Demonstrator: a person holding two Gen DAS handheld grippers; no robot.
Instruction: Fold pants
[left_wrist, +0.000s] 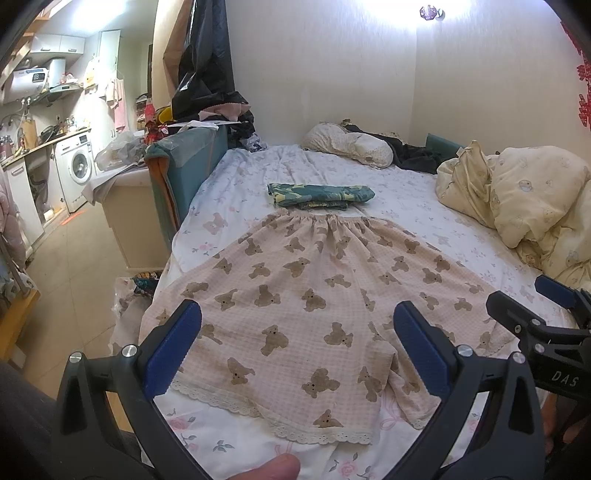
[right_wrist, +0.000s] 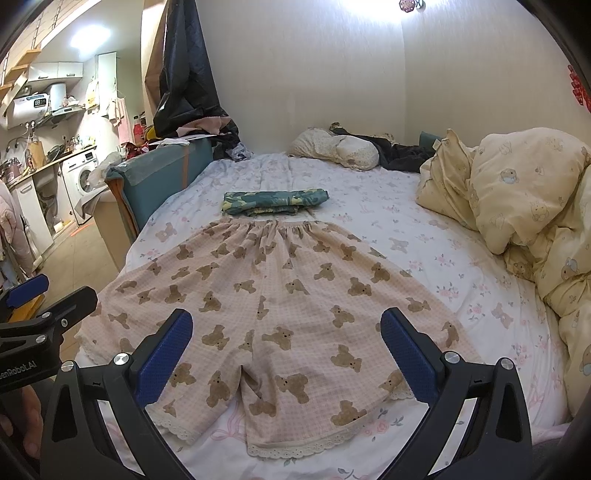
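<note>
Pink checked pants with brown bear print (left_wrist: 295, 295) lie spread flat on the bed, waistband at the far end and lace-trimmed leg hems toward me; they also show in the right wrist view (right_wrist: 280, 295). My left gripper (left_wrist: 295, 347) is open and empty, hovering above the left leg hem. My right gripper (right_wrist: 286, 354) is open and empty, above the gap between the legs and the right leg. The right gripper shows at the right edge of the left wrist view (left_wrist: 546, 317); the left gripper shows at the left edge of the right wrist view (right_wrist: 44, 310).
A folded green patterned garment (left_wrist: 319, 195) lies just beyond the waistband. A bunched yellow duvet (right_wrist: 517, 206) fills the bed's right side, and a pillow (left_wrist: 349, 144) and dark clothes lie at the head. The floor and a cabinet (left_wrist: 125, 218) are on the left.
</note>
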